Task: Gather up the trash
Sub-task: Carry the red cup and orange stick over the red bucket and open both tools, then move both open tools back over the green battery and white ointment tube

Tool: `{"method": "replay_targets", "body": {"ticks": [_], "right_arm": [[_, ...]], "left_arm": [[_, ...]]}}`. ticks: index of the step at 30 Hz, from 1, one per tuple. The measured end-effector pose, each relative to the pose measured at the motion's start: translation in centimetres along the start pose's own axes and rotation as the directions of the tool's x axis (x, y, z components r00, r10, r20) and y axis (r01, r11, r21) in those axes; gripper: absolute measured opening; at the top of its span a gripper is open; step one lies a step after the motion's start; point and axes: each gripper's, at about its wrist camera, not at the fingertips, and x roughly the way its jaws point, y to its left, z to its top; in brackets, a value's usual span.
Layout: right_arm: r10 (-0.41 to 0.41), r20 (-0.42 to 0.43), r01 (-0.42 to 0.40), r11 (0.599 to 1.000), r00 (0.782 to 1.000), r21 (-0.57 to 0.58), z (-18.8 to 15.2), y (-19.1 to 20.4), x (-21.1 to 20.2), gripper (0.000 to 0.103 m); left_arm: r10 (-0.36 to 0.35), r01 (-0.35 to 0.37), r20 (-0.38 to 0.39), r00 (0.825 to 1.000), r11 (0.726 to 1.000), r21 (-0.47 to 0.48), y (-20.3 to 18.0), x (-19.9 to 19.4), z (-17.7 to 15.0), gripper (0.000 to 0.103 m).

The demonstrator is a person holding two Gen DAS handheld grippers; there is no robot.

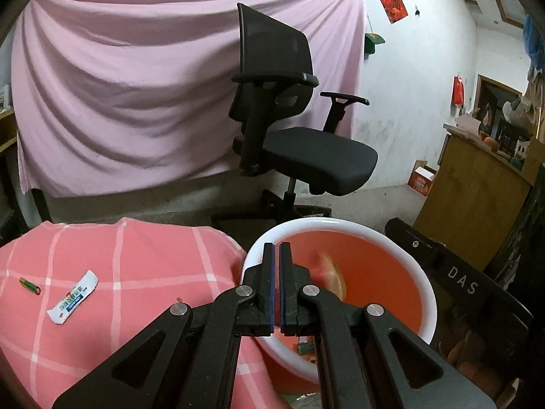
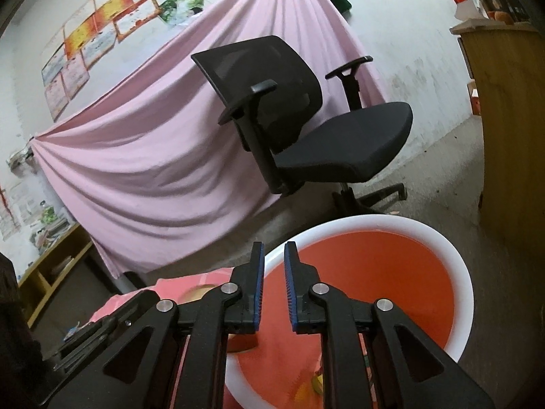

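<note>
A red basin with a white rim stands beside a table with a pink checked cloth. My left gripper hovers over the basin's near rim with its jaws almost closed and nothing between them. A blurred orange scrap is in the air inside the basin. A white wrapper and a small green battery lie on the cloth at the left. My right gripper is slightly open and empty above the basin's rim. Some scraps lie at the basin's bottom.
A black office chair stands behind the basin before a pink sheet. A wooden cabinet is at the right. A black case marked DAS lies right of the basin. A low wooden shelf is at the left.
</note>
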Motion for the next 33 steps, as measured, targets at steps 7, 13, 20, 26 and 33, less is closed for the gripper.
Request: {"method": "replay_targets", "body": {"ticks": [7, 13, 20, 26, 33], "right_arm": [[0.008, 0.007, -0.008, 1.0, 1.0, -0.009, 0.1, 0.5, 0.1, 0.024], [0.024, 0.024, -0.023, 0.999, 0.999, -0.042, 0.1, 2.4, 0.2, 0.024], [0.071, 0.076, -0.063, 0.992, 0.995, -0.106, -0.4, 6.3, 0.0, 0.041], [0.138, 0.123, -0.114, 0.976, 0.983, -0.184, -1.4, 10.5, -0.2, 0.063], [0.212, 0.165, -0.166, 0.953, 0.963, -0.255, -2.7, 14.5, -0.1, 0.09]], "left_arm": [[0.039, -0.038, 0.017, 0.999, 0.999, -0.017, 1.4, -0.9, -0.3, 0.0], [0.09, -0.088, 0.049, 0.995, 0.995, -0.036, 3.8, -2.6, -0.1, 0.001], [0.161, -0.157, 0.105, 0.981, 0.986, -0.049, 7.3, -5.8, 0.0, 0.018], [0.245, -0.225, 0.195, 0.95, 0.967, -0.116, 11.5, -9.5, -0.5, 0.047], [0.348, -0.306, 0.264, 0.9, 0.933, -0.189, 16.6, -13.0, -1.8, 0.089]]}}
